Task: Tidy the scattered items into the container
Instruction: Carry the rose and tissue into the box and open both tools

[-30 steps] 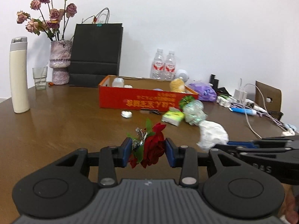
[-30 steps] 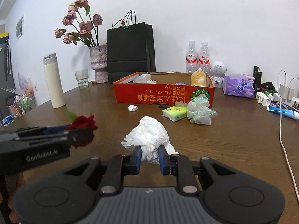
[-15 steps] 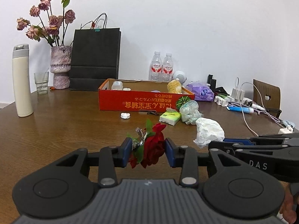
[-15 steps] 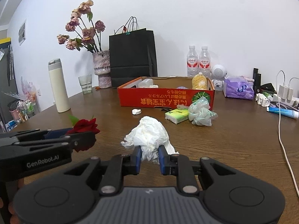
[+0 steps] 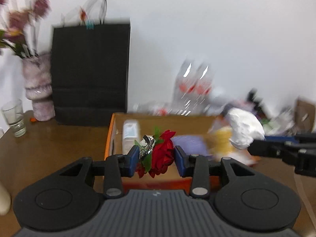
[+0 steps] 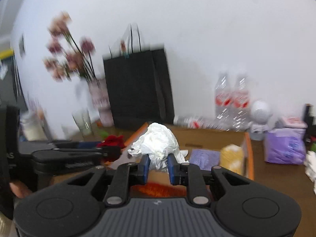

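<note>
The orange cardboard box (image 5: 108, 138) sits on the brown table (image 5: 59, 138), and both grippers are held over its open top, near its front wall. The left gripper (image 5: 155, 161) has its jaws clenched on a red rose (image 5: 163, 155) with green leaves and a bit of silvery foil; the flower stands between the blue pads, above the box's left half, just in front of a white bottle (image 5: 129, 132) lying inside. The right gripper (image 6: 157, 166) has its jaws clenched on a crumpled white tissue (image 6: 158, 141), which bulges up above the pads over the box's near left part; a purple packet (image 6: 204, 156) and a yellow object (image 6: 232, 156) lie in the box to its right.

Half a second ago both grippers were well short of the box, with bare table ahead of them; now they have come forward and the box fills the space under the jaws. Both views are blurred.

Both grippers point level toward the wall, side by side, the left one's fingers reaching toward the box's left edge in the right wrist view.
</note>
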